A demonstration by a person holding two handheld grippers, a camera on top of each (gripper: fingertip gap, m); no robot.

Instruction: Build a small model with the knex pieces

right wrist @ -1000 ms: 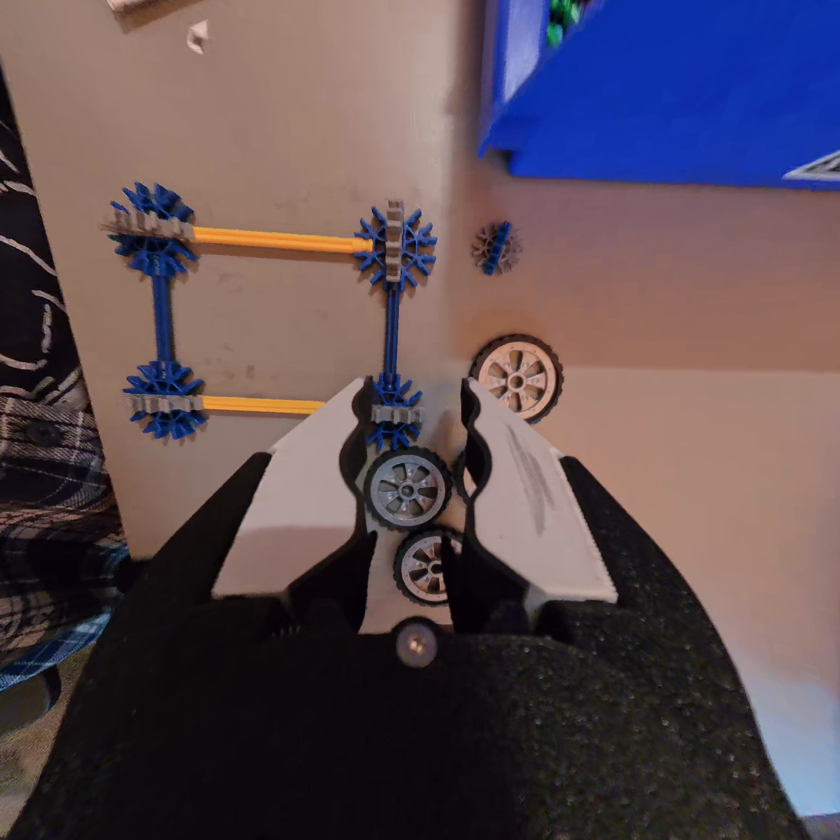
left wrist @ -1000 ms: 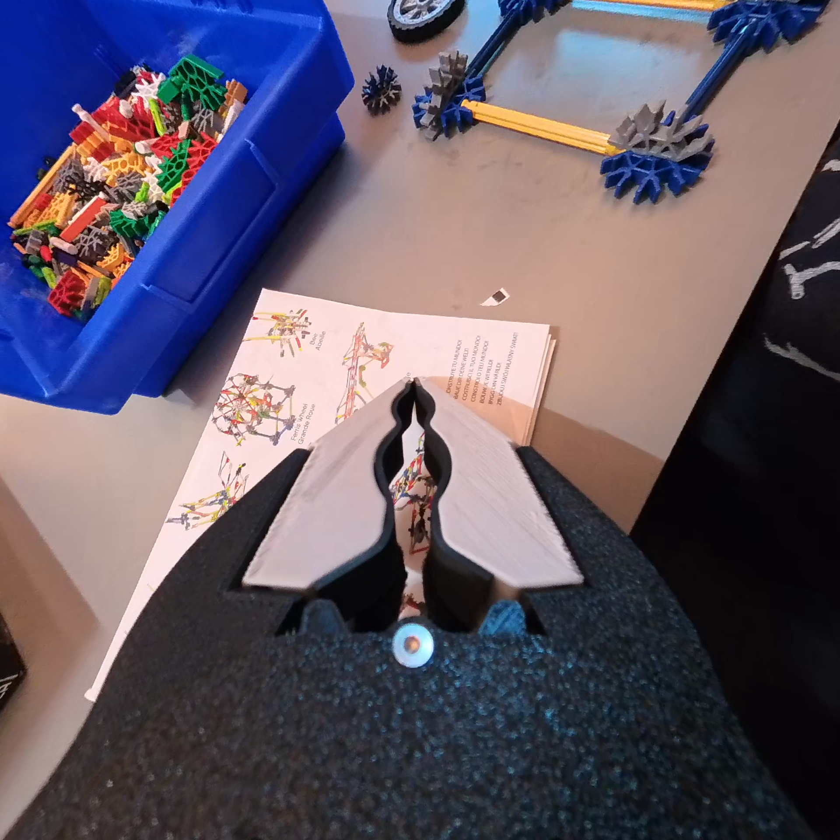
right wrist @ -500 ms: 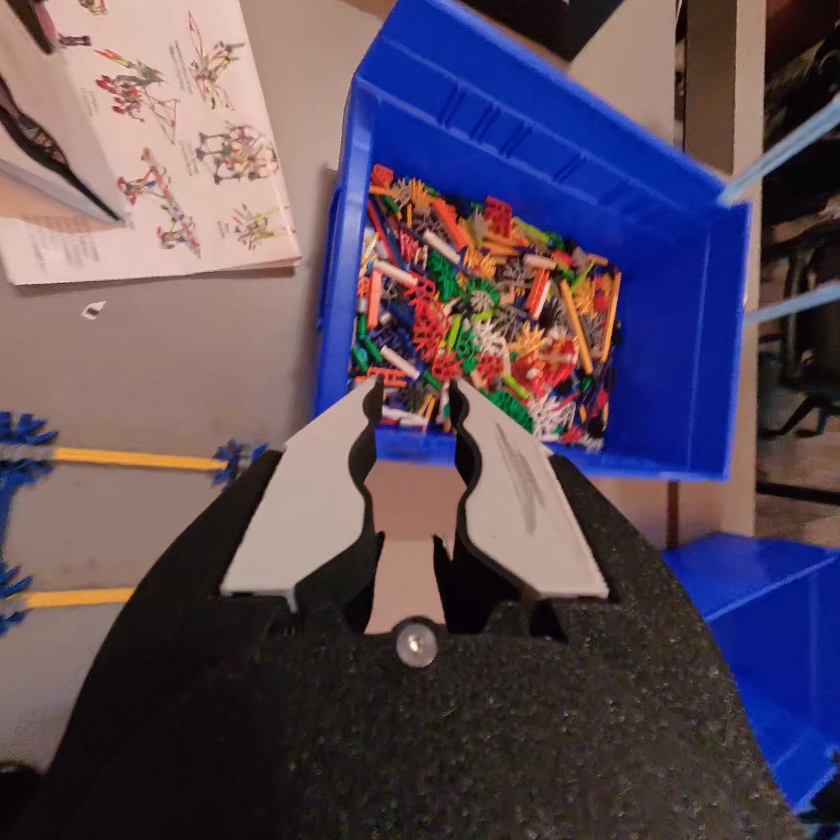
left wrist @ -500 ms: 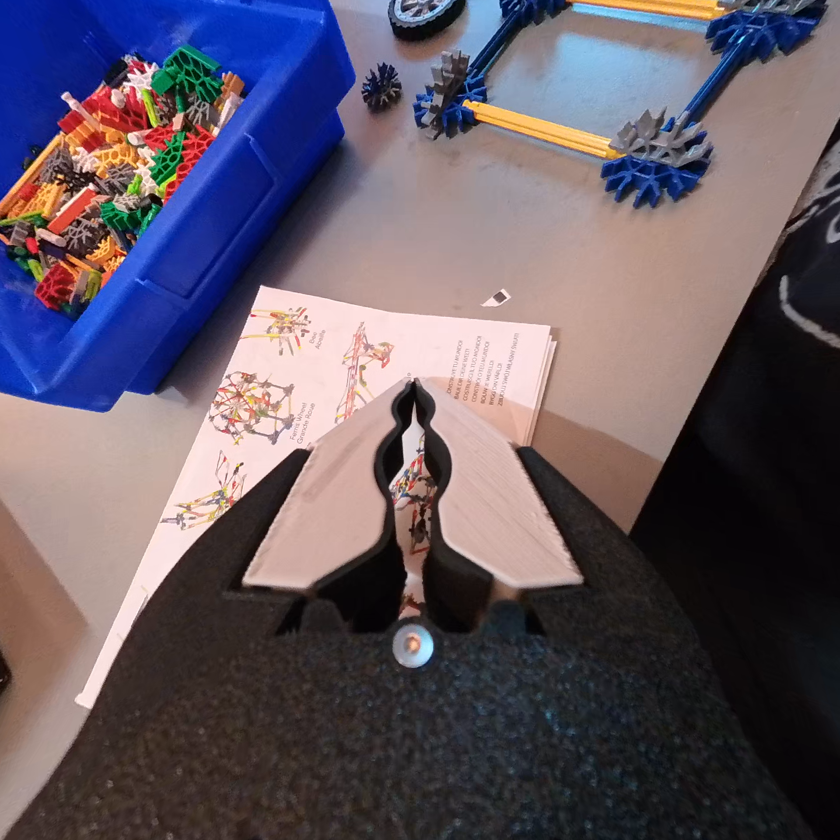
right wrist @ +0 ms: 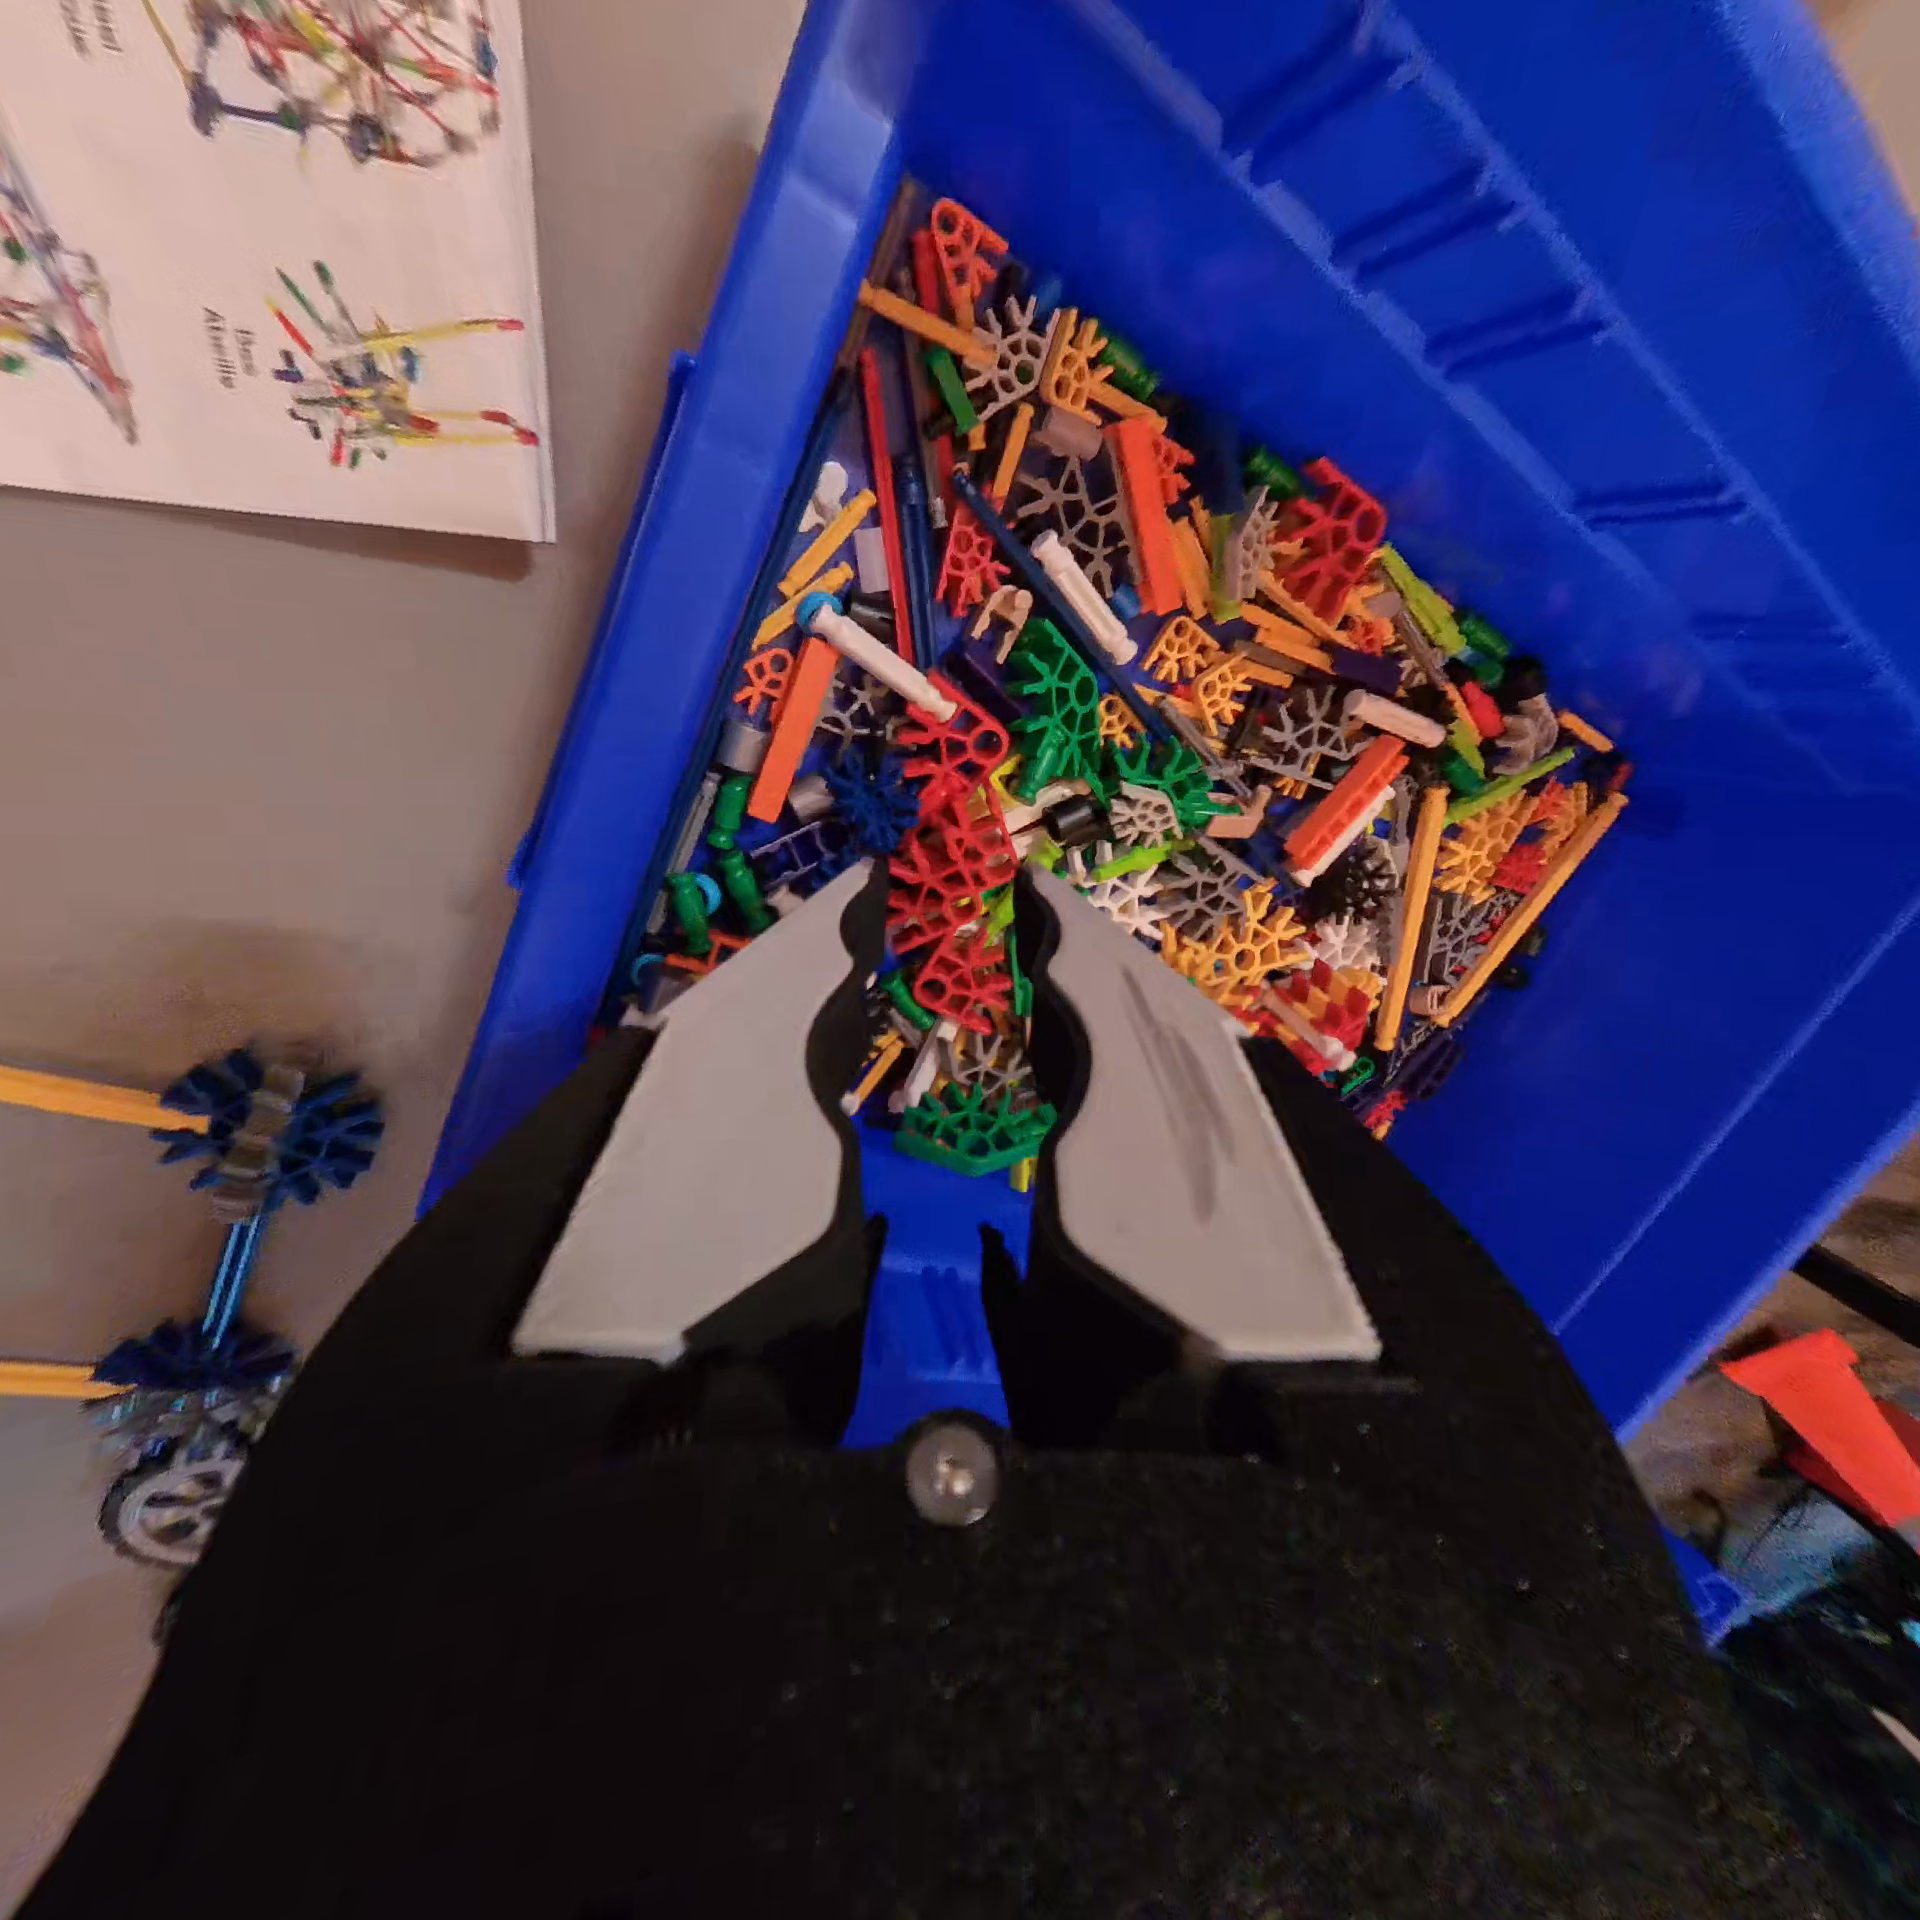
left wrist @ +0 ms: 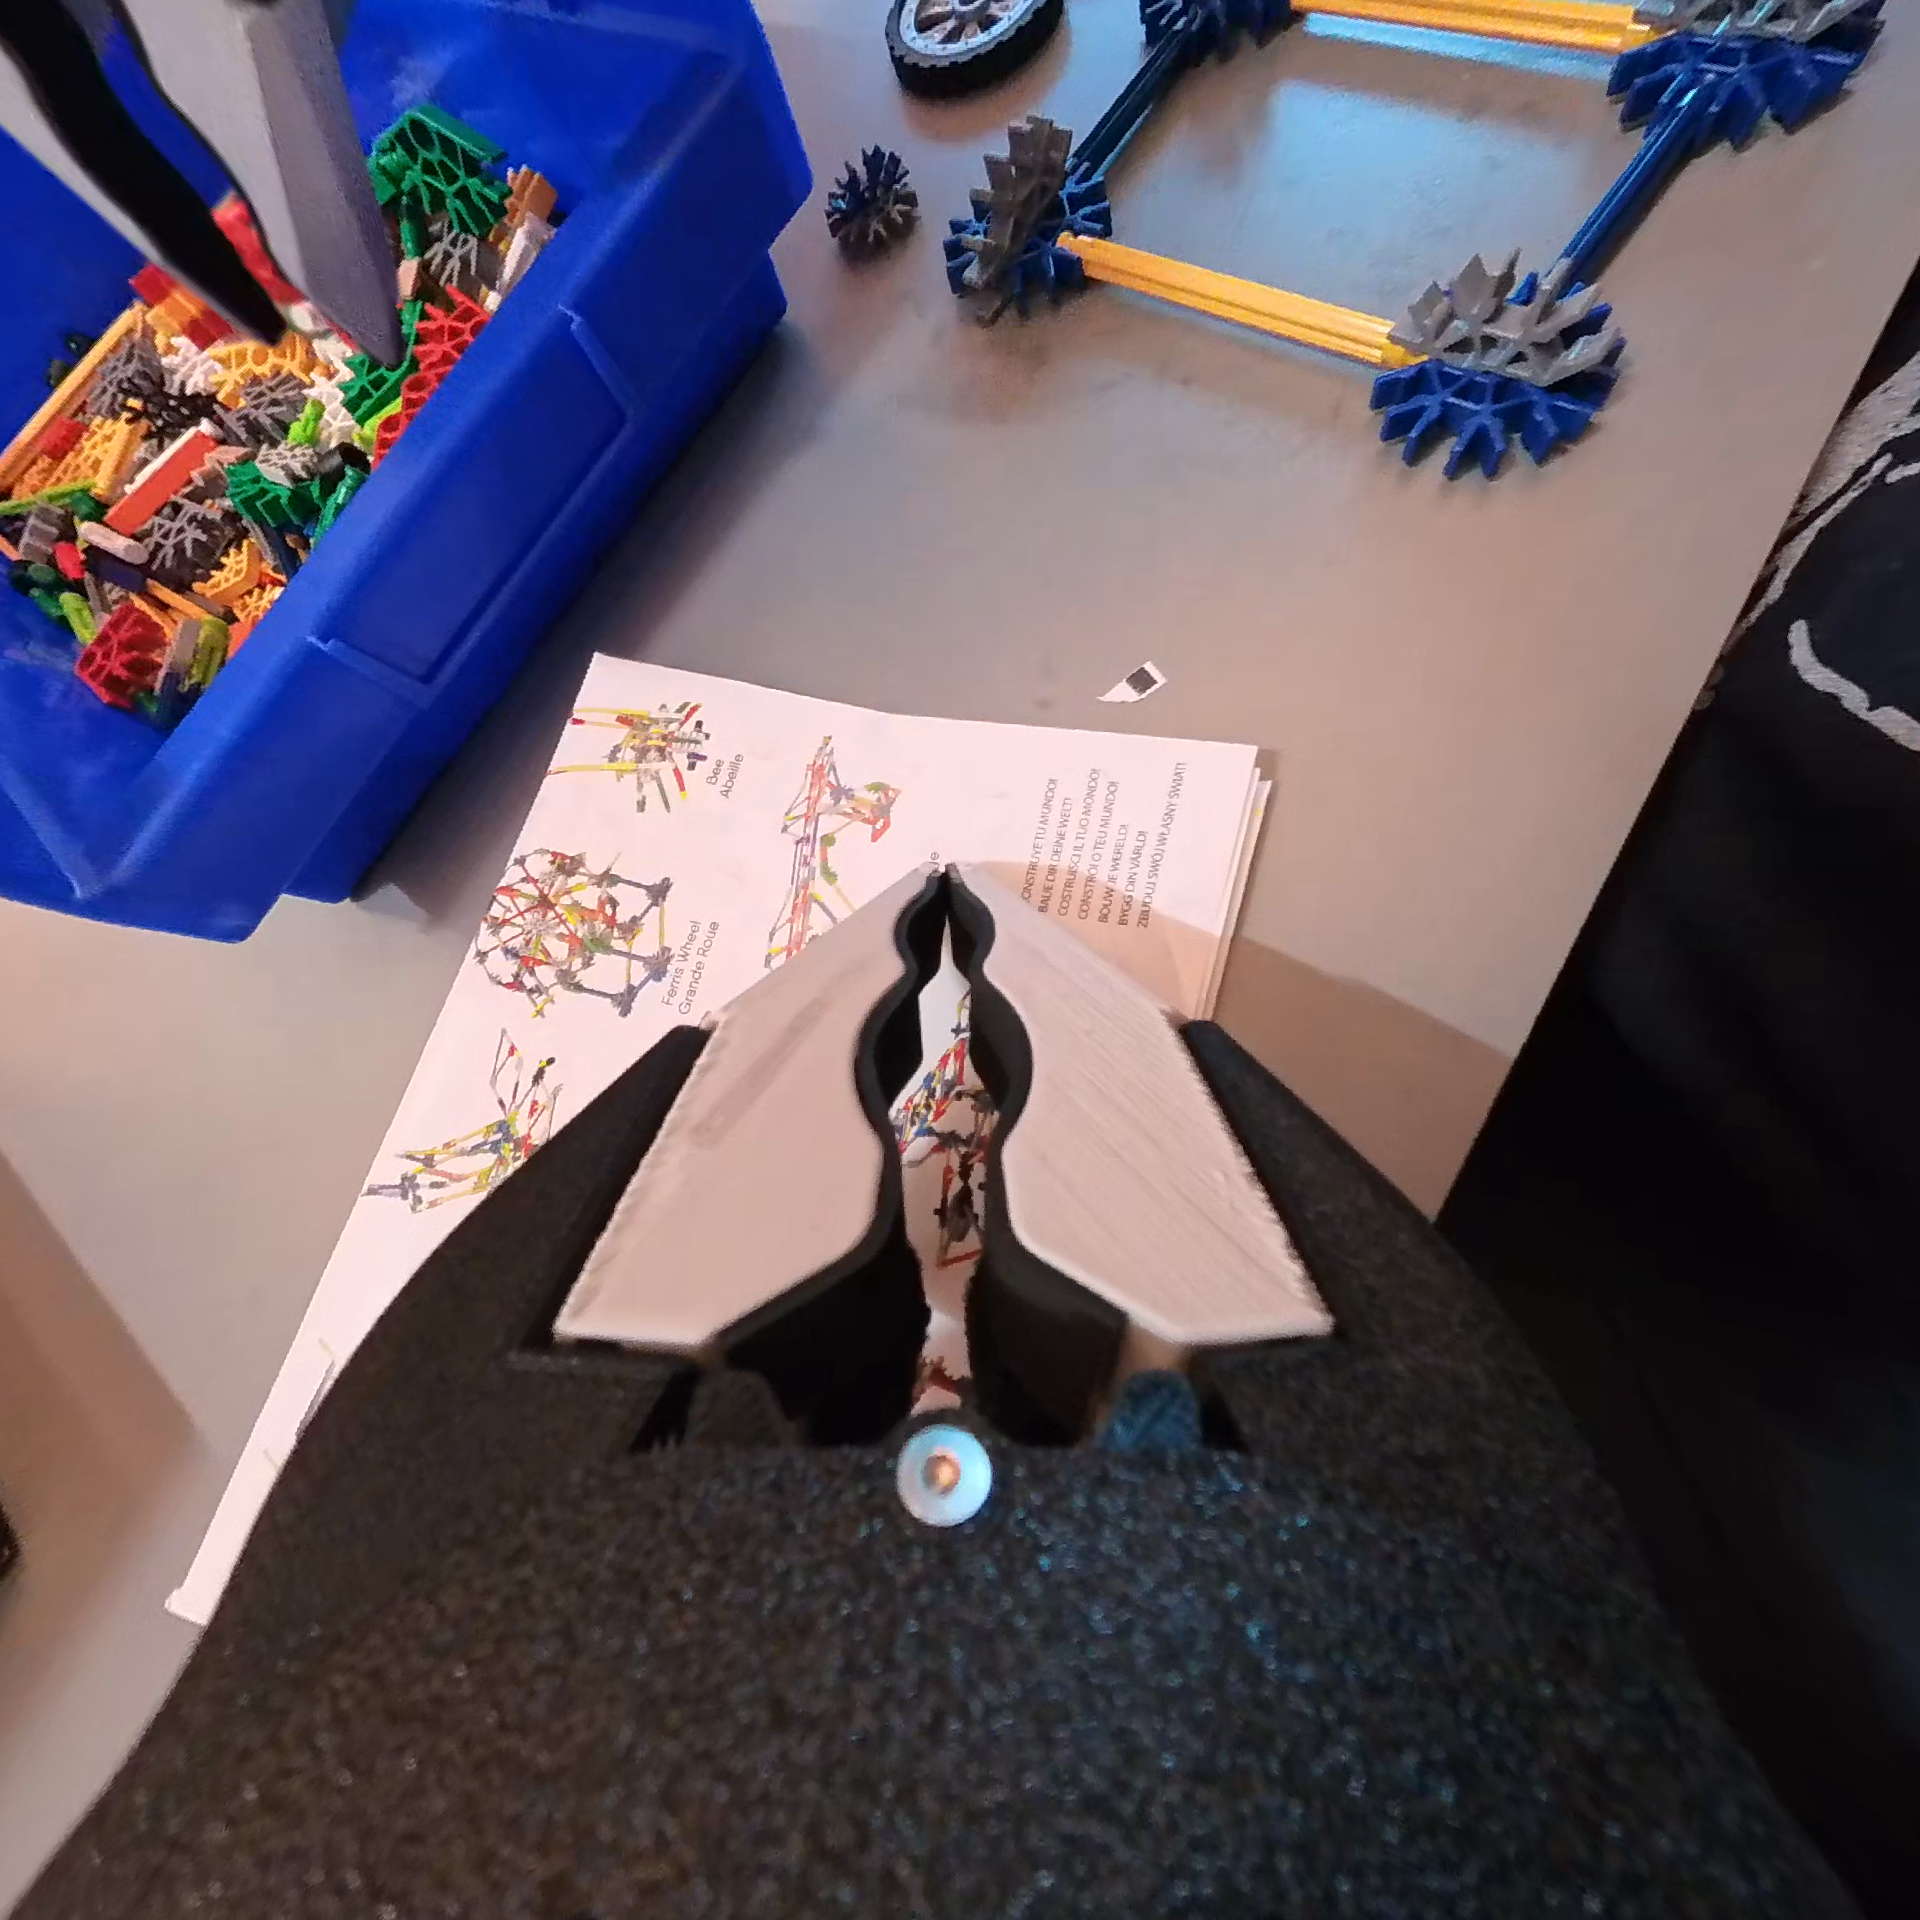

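The left gripper hangs above a white instruction booklet printed with coloured model drawings; its jaws are together, tips meeting, with nothing between them. The booklet lies flat on the grey table, just beside the near corner of a blue plastic bin at about 10 o'clock in the left wrist view.

The right gripper is over that same bin — its jaws stand apart, the fingertips low over the heap, with red fan-shaped connectors showing in the gap. Whether the tips touch the pieces cannot be told. The bin holds a dense jumble of small construction pieces: orange, yellow and blue rods, white short rods, and green, red, grey and yellow snowflake-like connectors. In the left wrist view the right gripper reaches down into the bin at 11 o'clock.

At 1 o'clock in the left wrist view lies a square frame — yellow rods and dark blue rods joined at the corners by blue and grey toothed connectors. A loose dark connector sits between frame and bin, and a black-tyred wheel lies at 12 o'clock. A small paper scrap lies just beyond the booklet.
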